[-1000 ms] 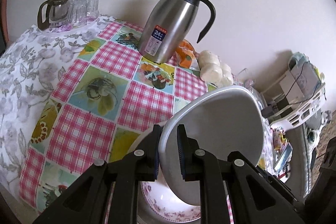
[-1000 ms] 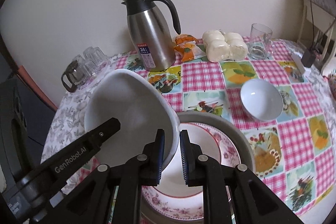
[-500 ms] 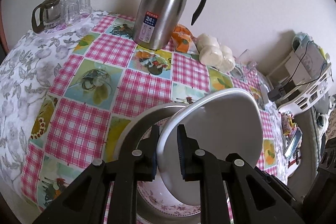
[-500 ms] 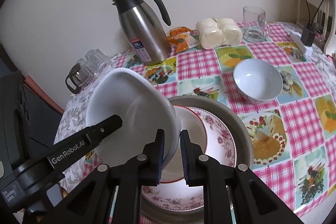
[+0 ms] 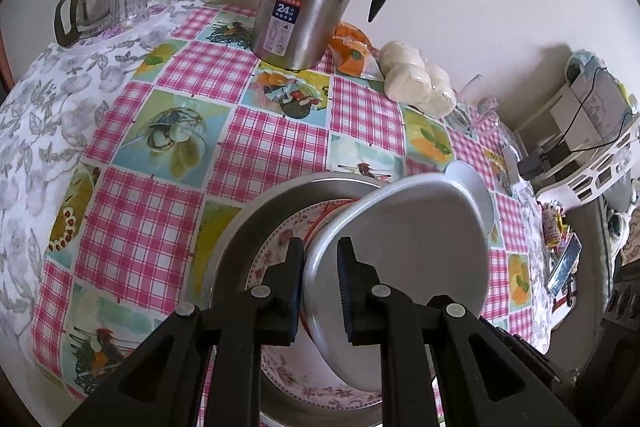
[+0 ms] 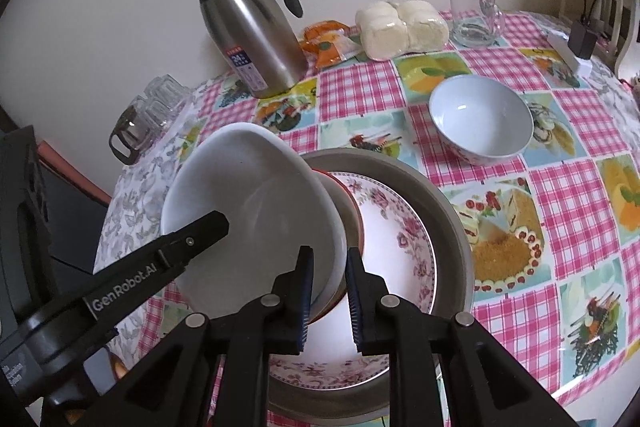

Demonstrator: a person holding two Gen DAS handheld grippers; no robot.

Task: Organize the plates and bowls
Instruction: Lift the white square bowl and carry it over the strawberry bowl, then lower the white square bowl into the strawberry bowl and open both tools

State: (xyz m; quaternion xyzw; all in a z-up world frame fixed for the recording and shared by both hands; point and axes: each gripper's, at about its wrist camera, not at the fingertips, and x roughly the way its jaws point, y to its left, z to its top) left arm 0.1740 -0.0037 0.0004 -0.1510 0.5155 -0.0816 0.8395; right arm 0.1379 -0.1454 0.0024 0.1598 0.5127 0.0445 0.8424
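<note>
Both tongs grip the same white bowl by its rim, from opposite sides. The left tongs clench the rim with one finger on the outer wall and one inside; the right tongs clench the opposite rim edge the same way. The bowl is tilted steeply, its opening facing the right camera and its grey underside facing the left one. Its lower edge sits in a red-rimmed dish just ahead of the right tongs. That dish lies on a floral plate, and the plate rests in a metal pan; the pan's rim curves ahead and to the left of the left tongs. Beyond the right tongs, up and to the right, a second white bowl stands upright on the checked cloth, well apart from the pan. Far ahead stand a steel jug, wrapped buns and a glass mug.
</note>
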